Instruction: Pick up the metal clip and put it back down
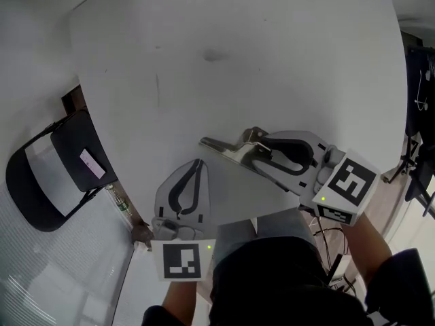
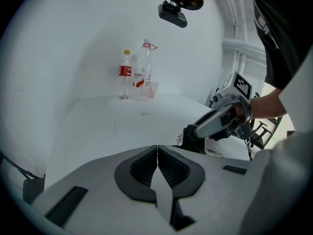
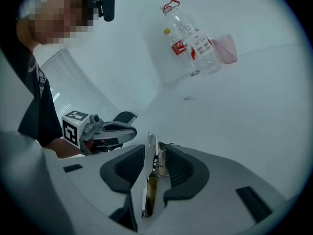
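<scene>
A long silver metal clip (image 1: 234, 149) juts left out of my right gripper (image 1: 264, 151), held above the white table (image 1: 204, 66). In the right gripper view the metal clip (image 3: 152, 173) stands on edge between the black pads, and the right gripper (image 3: 155, 153) is shut on it. My left gripper (image 1: 197, 166) hovers near the table's front edge, to the left of and below the clip, shut with nothing in it. In the left gripper view the left gripper (image 2: 157, 148) has its pads pressed together, and the right gripper (image 2: 193, 133) shows beyond it to the right.
Two plastic bottles (image 2: 137, 77) and a pink cup (image 2: 152, 88) stand at the table's far end; the bottles (image 3: 193, 40) also appear in the right gripper view. A black chair (image 1: 58, 168) stands left of the table. A person's body fills the bottom of the head view.
</scene>
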`<state>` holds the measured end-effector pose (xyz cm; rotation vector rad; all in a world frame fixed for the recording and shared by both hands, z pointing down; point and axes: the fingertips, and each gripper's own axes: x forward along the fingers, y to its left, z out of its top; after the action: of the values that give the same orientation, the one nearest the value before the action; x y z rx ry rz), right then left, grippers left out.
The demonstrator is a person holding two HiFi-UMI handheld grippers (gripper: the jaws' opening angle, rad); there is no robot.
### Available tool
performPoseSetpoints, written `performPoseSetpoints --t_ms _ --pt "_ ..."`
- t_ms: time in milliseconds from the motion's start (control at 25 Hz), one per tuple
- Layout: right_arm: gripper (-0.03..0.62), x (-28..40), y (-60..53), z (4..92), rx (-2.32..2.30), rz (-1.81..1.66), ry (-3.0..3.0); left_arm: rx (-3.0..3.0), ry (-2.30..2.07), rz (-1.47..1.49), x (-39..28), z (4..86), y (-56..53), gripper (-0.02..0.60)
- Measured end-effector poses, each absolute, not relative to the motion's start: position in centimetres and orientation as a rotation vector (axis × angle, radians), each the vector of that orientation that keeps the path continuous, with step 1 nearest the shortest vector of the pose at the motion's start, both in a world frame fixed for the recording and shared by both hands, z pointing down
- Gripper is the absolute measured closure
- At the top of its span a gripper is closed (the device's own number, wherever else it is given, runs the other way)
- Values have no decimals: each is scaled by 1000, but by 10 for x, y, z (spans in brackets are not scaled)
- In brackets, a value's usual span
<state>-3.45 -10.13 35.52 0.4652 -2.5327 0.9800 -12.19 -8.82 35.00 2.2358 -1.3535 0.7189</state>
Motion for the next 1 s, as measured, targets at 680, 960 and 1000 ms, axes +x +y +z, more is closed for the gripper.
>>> performPoseSetpoints --t_ms 680,960,1000 --pt "507 -47 -97 366 416 978 -2436 2249 -1279 744 -113 373 -87 559" --pt "511 -46 -101 360 478 1038 -2483 2245 -1289 743 -119 371 -86 559" --pt "511 -46 -103 358 487 1043 -2498 2247 -1290 744 -119 370 -86 559"
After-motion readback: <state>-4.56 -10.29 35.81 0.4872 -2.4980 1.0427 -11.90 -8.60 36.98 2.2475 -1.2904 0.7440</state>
